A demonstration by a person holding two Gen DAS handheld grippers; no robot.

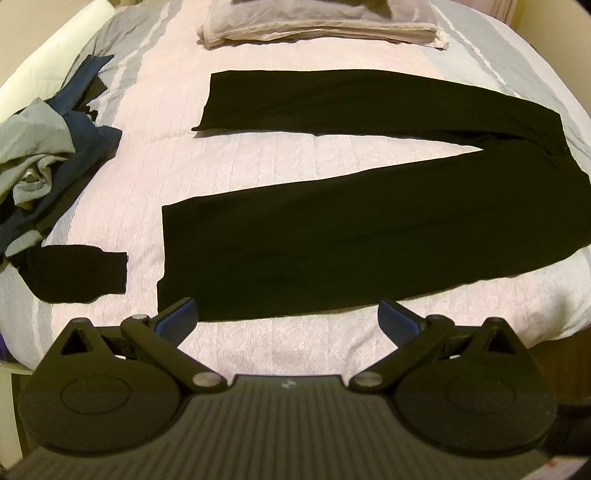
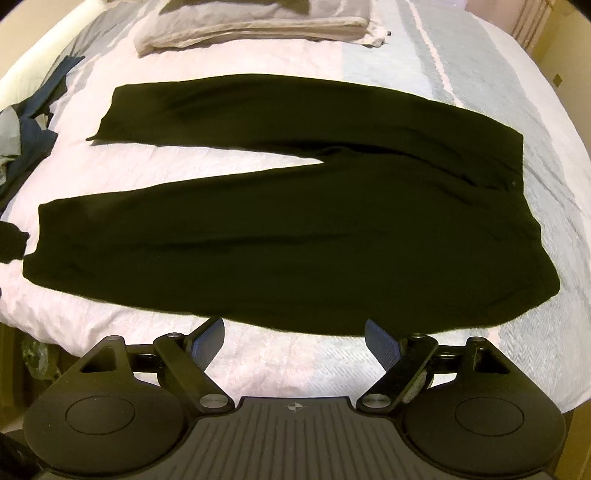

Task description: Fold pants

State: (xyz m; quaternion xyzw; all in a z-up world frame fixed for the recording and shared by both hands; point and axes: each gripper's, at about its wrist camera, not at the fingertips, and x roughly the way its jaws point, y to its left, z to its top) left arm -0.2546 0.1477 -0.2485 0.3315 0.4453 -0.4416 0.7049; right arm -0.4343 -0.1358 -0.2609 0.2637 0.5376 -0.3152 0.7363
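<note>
I see the black pants [image 1: 369,229] spread flat on the pale quilted bed [image 1: 277,173], legs splayed apart toward the left and waistband at the right. My left gripper [image 1: 288,319] hangs spread wide and empty above the near leg's hem edge, and my right gripper [image 2: 293,338] is just as wide and empty by the near edge. Beyond lie a crumpled clothes pile [image 1: 44,155], a black garment [image 1: 74,273] and folded linens [image 1: 317,26].

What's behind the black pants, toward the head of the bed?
Behind the black pants lies a folded beige and grey stack of linens on the quilted bedspread. The frame's top edge cuts the stack off, so what lies beyond it cannot be seen.
</note>
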